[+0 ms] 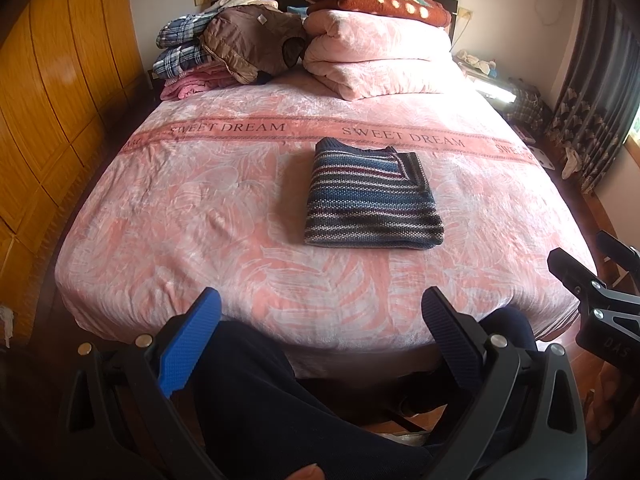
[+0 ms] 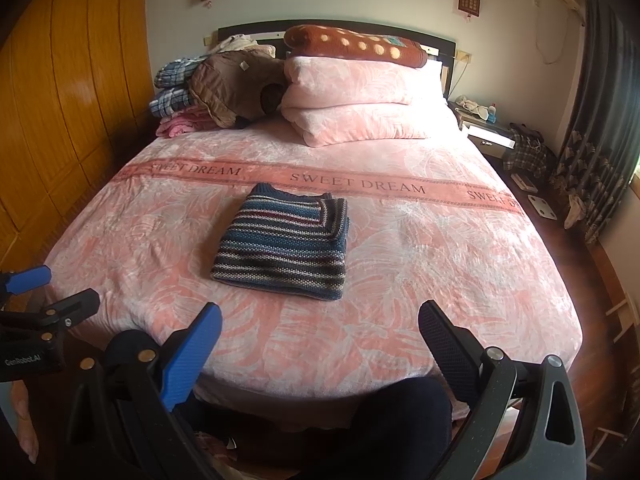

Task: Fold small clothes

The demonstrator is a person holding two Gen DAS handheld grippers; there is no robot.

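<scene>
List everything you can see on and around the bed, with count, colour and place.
sweater: one, blue striped, folded, middle of bed
bed cover: one, pink
quilt: one, pink, folded, at headboard
blanket: one, brown dotted, on quilt
clothes pile: one, plaid, brown, pink, far left corner
wardrobe: one, orange wood, left
curtain: one, dark, right
legs: dark trousers, at bed foot
left hand-held gripper: open, empty
right hand-held gripper: open, empty

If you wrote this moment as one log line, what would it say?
striped sweater: folded, lying on bed | left gripper: open, empty, off the bed's near edge | right gripper: open, empty
</scene>
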